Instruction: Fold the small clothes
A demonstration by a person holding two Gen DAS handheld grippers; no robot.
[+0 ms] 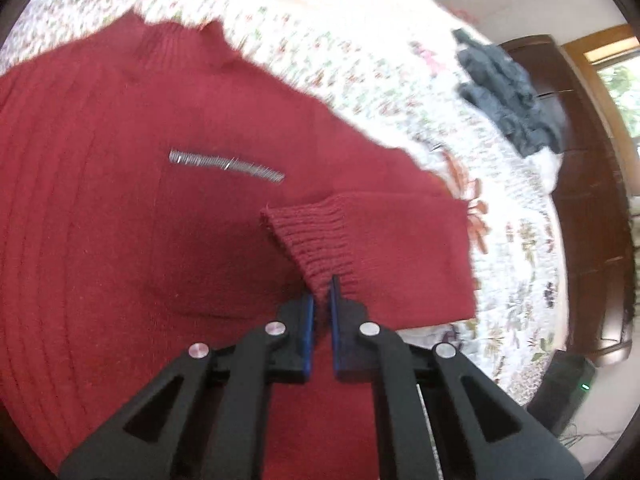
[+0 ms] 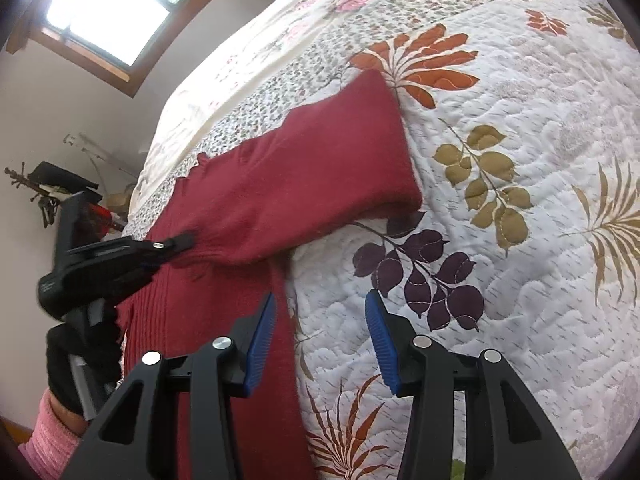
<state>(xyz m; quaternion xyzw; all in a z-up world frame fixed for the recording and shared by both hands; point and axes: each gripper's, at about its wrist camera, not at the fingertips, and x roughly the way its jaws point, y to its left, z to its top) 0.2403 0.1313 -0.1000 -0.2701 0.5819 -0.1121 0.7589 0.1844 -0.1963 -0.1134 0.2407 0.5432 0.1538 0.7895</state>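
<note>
A dark red knit sweater (image 1: pixel 120 208) lies flat on the floral quilt (image 1: pixel 512 232), with a silver strip on its chest. One sleeve is folded across the body, its ribbed cuff (image 1: pixel 316 236) pinched between the blue pads of my left gripper (image 1: pixel 322 296), which is shut on it. In the right wrist view the same sweater (image 2: pixel 280 188) shows with the sleeve folded over. The left gripper (image 2: pixel 176 244) is at its left side, held by a gloved hand (image 2: pixel 76 364). My right gripper (image 2: pixel 320 308) hovers open above the sweater's edge and the quilt, holding nothing.
A crumpled dark blue-grey garment (image 1: pixel 508 92) lies on the quilt at the far right. A dark wooden footboard (image 1: pixel 588 216) borders the bed. A window (image 2: pixel 108 12) and a wall are beyond the bed. Bare quilt (image 2: pixel 520 240) spreads to the right of the sweater.
</note>
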